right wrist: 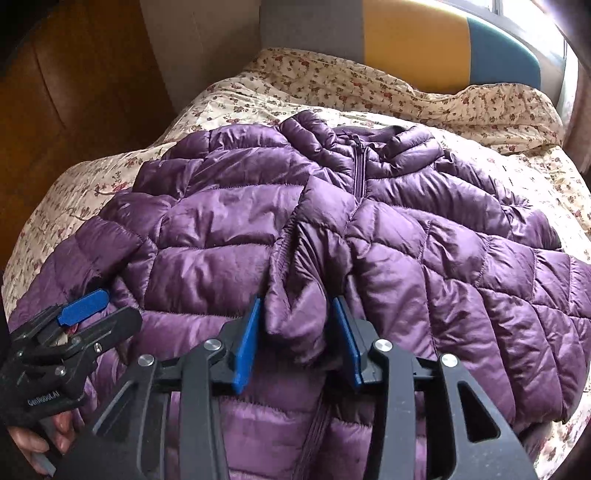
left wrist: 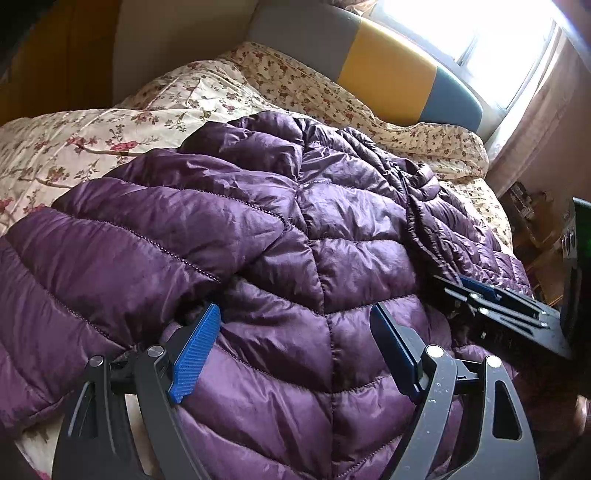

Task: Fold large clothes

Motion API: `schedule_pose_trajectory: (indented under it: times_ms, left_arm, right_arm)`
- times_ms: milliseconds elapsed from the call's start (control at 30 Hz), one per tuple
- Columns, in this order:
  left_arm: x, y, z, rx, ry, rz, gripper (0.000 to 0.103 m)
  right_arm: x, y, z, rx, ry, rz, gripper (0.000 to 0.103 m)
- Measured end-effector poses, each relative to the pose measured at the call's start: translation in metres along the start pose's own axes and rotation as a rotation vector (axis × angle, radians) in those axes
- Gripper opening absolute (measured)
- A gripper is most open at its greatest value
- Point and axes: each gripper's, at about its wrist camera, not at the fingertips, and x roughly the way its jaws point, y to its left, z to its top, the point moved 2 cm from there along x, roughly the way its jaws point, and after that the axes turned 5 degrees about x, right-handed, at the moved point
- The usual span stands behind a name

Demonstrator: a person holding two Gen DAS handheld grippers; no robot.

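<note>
A purple quilted puffer jacket (right wrist: pixel 424 240) lies front up and zipped on a bed, collar toward the headboard. One sleeve is folded in over the chest, and its cuff (right wrist: pixel 295 325) sits between the blue pads of my right gripper (right wrist: pixel 295 302). The jaws stand partly apart and the pads do not squeeze the cuff. My left gripper (left wrist: pixel 295 314) hovers wide open over the jacket (left wrist: pixel 258 206) at its left side, with puffy fabric under it and nothing pinched. Each gripper also shows in the other's view: the left gripper (right wrist: pixel 85 306) and the right gripper (left wrist: pixel 480 295).
A floral bedcover (right wrist: pixel 258 99) lies under the jacket. Behind stands a grey, yellow and blue headboard (right wrist: pixel 413 40). A wooden wardrobe (right wrist: pixel 74 92) lines the left side, and a bright window (left wrist: pixel 480 33) is at the back right. A person's hand (right wrist: pixel 37 439) holds the left gripper.
</note>
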Motion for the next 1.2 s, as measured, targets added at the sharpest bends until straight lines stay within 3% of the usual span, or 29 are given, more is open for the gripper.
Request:
schedule_pose_trajectory:
  times_ms: [400,900,1200]
  left_arm:
    - [-0.005,-0.019,0.006,0.02,0.004,-0.04,0.083]
    - [0.005,-0.04,0.009,0.053,0.015,-0.042,0.083]
    - [0.007,-0.028,0.01,0.037,0.019,-0.029,0.083]
  right_arm:
    - [-0.024,-0.009,-0.01,0.0,-0.05,-0.092,0.065]
    - [-0.027,-0.034,-0.018,0.021,-0.055,-0.218,0.065]
    - [-0.01,-0.016,-0.018,-0.084,-0.032,-0.308,0.06]
